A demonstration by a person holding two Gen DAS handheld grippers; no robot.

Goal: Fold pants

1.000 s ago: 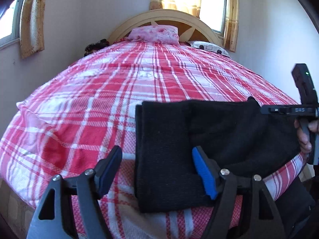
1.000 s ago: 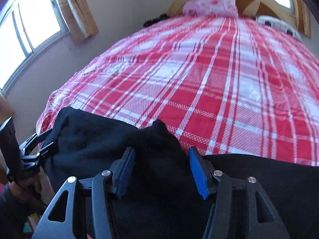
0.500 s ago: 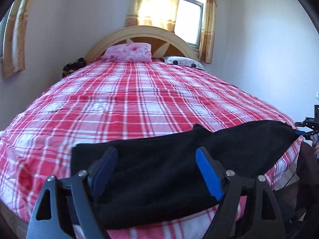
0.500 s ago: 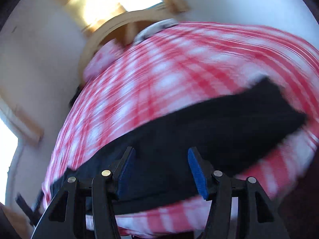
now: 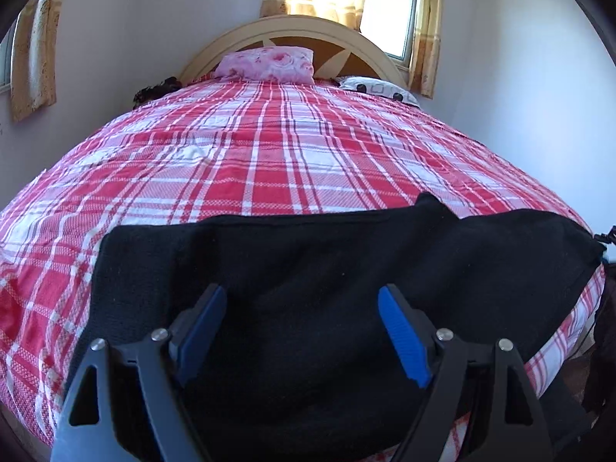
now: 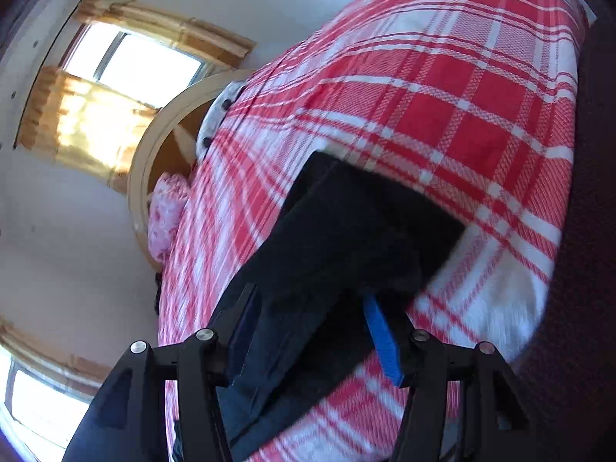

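Observation:
The black pants (image 5: 327,269) lie folded in a long band across the near edge of the red plaid bed. My left gripper (image 5: 300,308) is open and hovers over their middle, jaws wide apart with nothing between the blue pads. In the right wrist view the pants (image 6: 358,223) run away from the camera, their squared end toward the bed's corner. My right gripper (image 6: 308,308) is open, its jaws straddling the cloth near that end; the view is tilted and blurred. A small part of the right gripper (image 5: 608,236) shows at the pants' right end.
The red and white plaid bedspread (image 5: 269,154) covers the whole bed. A pink pillow (image 5: 269,63) and a spotted white pillow (image 5: 379,86) lie against the curved wooden headboard (image 5: 292,27). Curtained windows stand behind it. The bed's edge drops off just below the pants.
My left gripper has moved right, from the pants' left end to over their middle. My right gripper has swung and rolled to the pants' right end, now looking along them.

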